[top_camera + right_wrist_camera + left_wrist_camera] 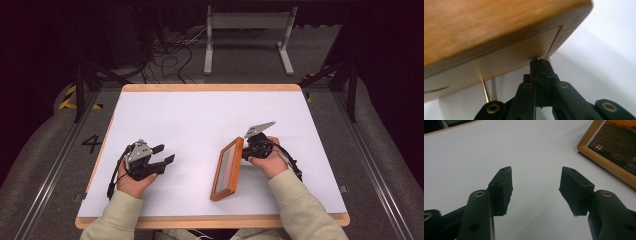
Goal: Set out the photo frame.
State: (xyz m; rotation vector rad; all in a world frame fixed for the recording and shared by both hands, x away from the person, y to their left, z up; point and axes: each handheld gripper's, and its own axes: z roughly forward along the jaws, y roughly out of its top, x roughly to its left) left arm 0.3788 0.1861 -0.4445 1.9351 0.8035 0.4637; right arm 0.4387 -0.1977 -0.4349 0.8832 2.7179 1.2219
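A wooden picture frame (227,170) stands tilted on its long edge on the white table (200,110), right of the middle. My right gripper (246,150) is behind it, shut. In the right gripper view its closed tips (540,63) touch the back panel of the frame (499,25), close to a corner. A thin brass rod (486,91) runs down from the back panel beside them. My left gripper (165,154) rests at the left, open with nothing between its jaws (536,187). The frame's front (614,147), a dark picture with white text, lies off to its right.
The table's wooden rim (210,220) runs along the near edge by the person's sleeves. Beyond the far edge stand a grey metal stand (247,22) and loose cables (170,55) on the floor.
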